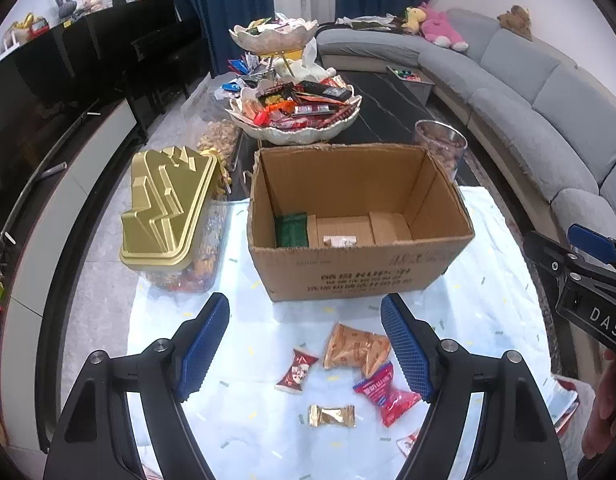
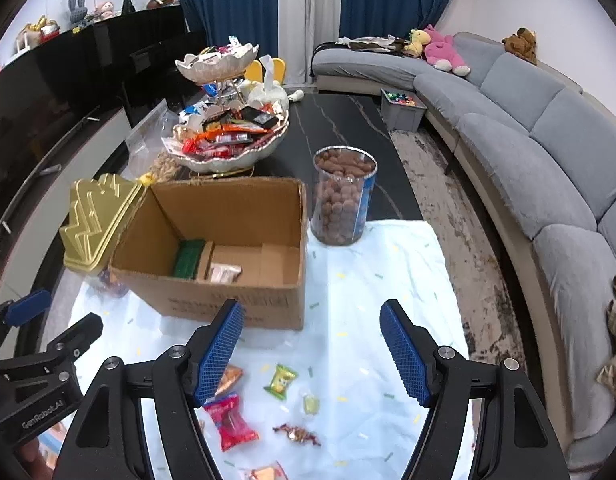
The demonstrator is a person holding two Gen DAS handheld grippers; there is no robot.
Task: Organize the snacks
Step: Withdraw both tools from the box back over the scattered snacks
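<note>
An open cardboard box (image 1: 359, 264) (image 2: 228, 300) stands on a pale cloth; a green packet (image 1: 291, 230) (image 2: 188, 258) and a small white packet (image 1: 339, 241) (image 2: 225, 272) lie inside. Loose snacks lie in front: an orange bag (image 1: 353, 350), a dark red candy (image 1: 296, 372), a red packet (image 1: 383, 394) (image 2: 230, 420), a gold candy (image 1: 331, 416), a green candy (image 2: 281, 380). My left gripper (image 1: 305, 340) is open and empty above them. My right gripper (image 2: 311, 346) is open and empty above the cloth, right of the box.
A gold-lidded candy jar (image 1: 168, 208) stands left of the box. A clear jar of brown balls (image 2: 343, 196) stands behind its right corner. A tiered shell bowl of snacks (image 1: 296, 108) sits further back. A grey sofa (image 2: 547, 152) curves along the right.
</note>
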